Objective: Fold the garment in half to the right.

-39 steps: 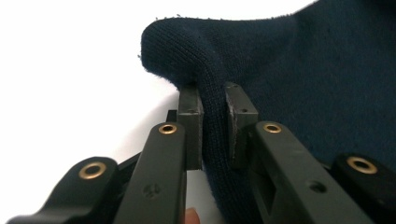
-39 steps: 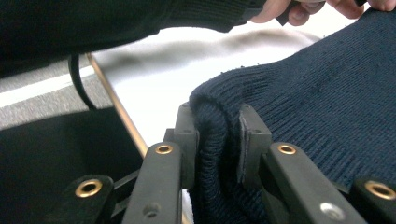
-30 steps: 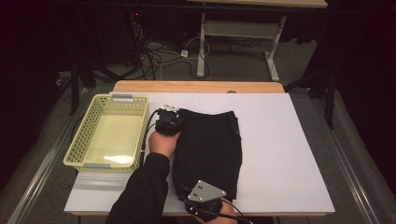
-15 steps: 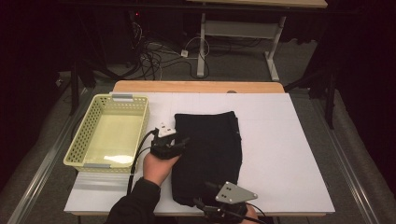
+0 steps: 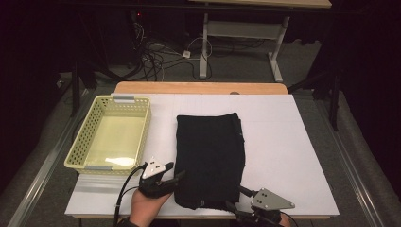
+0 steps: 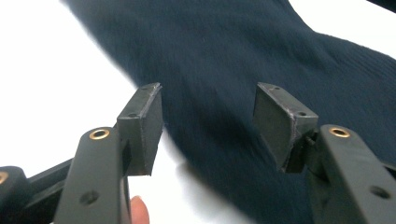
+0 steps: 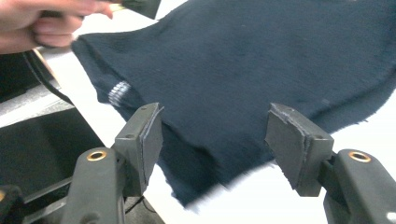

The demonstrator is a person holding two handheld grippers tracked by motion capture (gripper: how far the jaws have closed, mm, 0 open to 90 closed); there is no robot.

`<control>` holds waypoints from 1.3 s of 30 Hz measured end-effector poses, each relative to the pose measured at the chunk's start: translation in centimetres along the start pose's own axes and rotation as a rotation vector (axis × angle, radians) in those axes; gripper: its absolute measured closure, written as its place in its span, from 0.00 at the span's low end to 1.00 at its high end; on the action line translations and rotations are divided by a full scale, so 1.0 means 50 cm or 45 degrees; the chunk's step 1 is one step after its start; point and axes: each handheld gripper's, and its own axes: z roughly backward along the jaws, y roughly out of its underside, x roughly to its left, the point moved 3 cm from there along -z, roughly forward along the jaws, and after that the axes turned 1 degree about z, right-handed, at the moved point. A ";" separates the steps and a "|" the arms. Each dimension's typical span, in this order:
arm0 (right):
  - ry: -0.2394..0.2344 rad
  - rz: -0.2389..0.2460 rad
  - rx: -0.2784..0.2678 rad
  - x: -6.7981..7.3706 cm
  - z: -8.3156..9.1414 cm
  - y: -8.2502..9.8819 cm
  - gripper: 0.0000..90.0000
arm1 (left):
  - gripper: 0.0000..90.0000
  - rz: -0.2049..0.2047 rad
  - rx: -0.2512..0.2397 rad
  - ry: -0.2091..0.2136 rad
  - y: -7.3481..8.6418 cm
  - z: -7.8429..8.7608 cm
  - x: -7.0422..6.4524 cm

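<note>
Folded dark cloth [image 5: 210, 158] lies flat on desk [image 5: 293, 156]; left gripper [image 5: 177, 177] at its 8 o'clock, right gripper [image 5: 236, 198] at 5 o'clock; both fingers released, just opened, nothing grasped.

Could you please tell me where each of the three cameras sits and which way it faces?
High view: fixed above the person's side, looking forward and down on the white table, the yellow basket, both hands.
Left gripper view: rides the left gripper, looking along its open black fingers at the dark folded garment.
Right gripper view: rides the right gripper, facing the garment's near edge; the person's other hand shows top left.
Shared: the garment.
</note>
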 end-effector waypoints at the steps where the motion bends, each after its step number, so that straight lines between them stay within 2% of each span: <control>1: 0.006 -0.003 0.000 -0.005 0.004 0.002 0.42 | 0.45 -0.003 0.005 0.006 0.006 0.008 -0.001; 5: 0.028 -0.006 0.007 -0.017 0.013 0.010 0.42 | 0.42 0.004 0.007 0.034 0.021 0.034 -0.017; 6: 0.033 -0.009 0.008 -0.019 0.015 0.012 0.42 | 0.42 -0.021 0.012 0.052 0.030 0.046 -0.033; 10: 0.026 -0.022 0.046 -0.025 0.008 0.027 0.43 | 0.40 -0.057 0.052 0.082 0.050 0.055 -0.058; 14: 0.009 -0.009 0.068 -0.021 0.000 0.031 0.43 | 0.40 -0.061 0.064 0.102 0.055 0.057 -0.066; 18: -0.026 0.016 0.120 -0.015 -0.025 0.036 0.44 | 0.40 -0.075 0.120 0.101 0.073 0.051 -0.066; 19: -0.029 0.022 0.134 -0.013 -0.031 0.037 0.44 | 0.41 -0.074 0.153 0.105 0.079 0.044 -0.065; 20: -0.029 0.022 0.134 -0.013 -0.031 0.037 0.44 | 0.44 -0.074 0.153 0.105 0.079 0.044 -0.065; 21: -0.037 0.026 0.161 -0.012 -0.038 0.040 0.44 | 0.44 -0.062 0.194 0.115 0.086 0.036 -0.062; 22: -0.070 0.000 0.159 -0.013 -0.045 0.043 0.46 | 0.46 -0.034 0.177 0.138 0.090 0.034 -0.060; 24: -0.073 0.003 0.159 -0.014 -0.046 0.042 0.47 | 0.56 -0.039 0.176 0.156 0.090 0.035 -0.060; 25: -0.078 0.007 0.164 -0.014 -0.046 0.041 0.50 | 0.56 -0.045 0.179 0.184 0.092 0.036 -0.063; 27: -0.081 0.017 0.159 -0.011 -0.048 0.039 0.62 | 0.67 -0.043 0.176 0.202 0.094 0.037 -0.064; 28: -0.084 0.017 0.160 -0.010 -0.049 0.038 0.65 | 0.69 -0.045 0.183 0.213 0.093 0.037 -0.063; 29: -0.084 0.017 0.160 -0.010 -0.049 0.038 0.65 | 0.71 -0.045 0.183 0.213 0.093 0.037 -0.063; 30: -0.086 0.019 0.161 -0.011 -0.049 0.038 0.70 | 0.71 -0.050 0.182 0.215 0.092 0.038 -0.064; 31: -0.117 0.014 0.157 -0.010 -0.050 0.037 0.83 | 0.75 -0.050 0.178 0.213 0.092 0.039 -0.065; 32: -0.117 0.014 0.157 -0.010 -0.050 0.037 0.83 | 0.76 -0.050 0.178 0.213 0.092 0.039 -0.065; 33: -0.136 0.011 0.156 -0.009 -0.050 0.037 0.89 | 0.76 -0.061 0.182 0.203 0.089 0.042 -0.066; 34: -0.142 0.041 0.159 -0.002 -0.053 0.034 0.93 | 0.77 -0.075 0.181 0.187 0.086 0.047 -0.064; 37: -0.141 0.080 0.159 0.004 -0.055 0.028 0.93 | 0.77 -0.058 0.168 0.180 0.085 0.058 -0.051; 39: -0.172 0.097 0.153 0.014 -0.061 0.023 0.93 | 0.77 -0.040 0.159 0.158 0.089 0.068 -0.035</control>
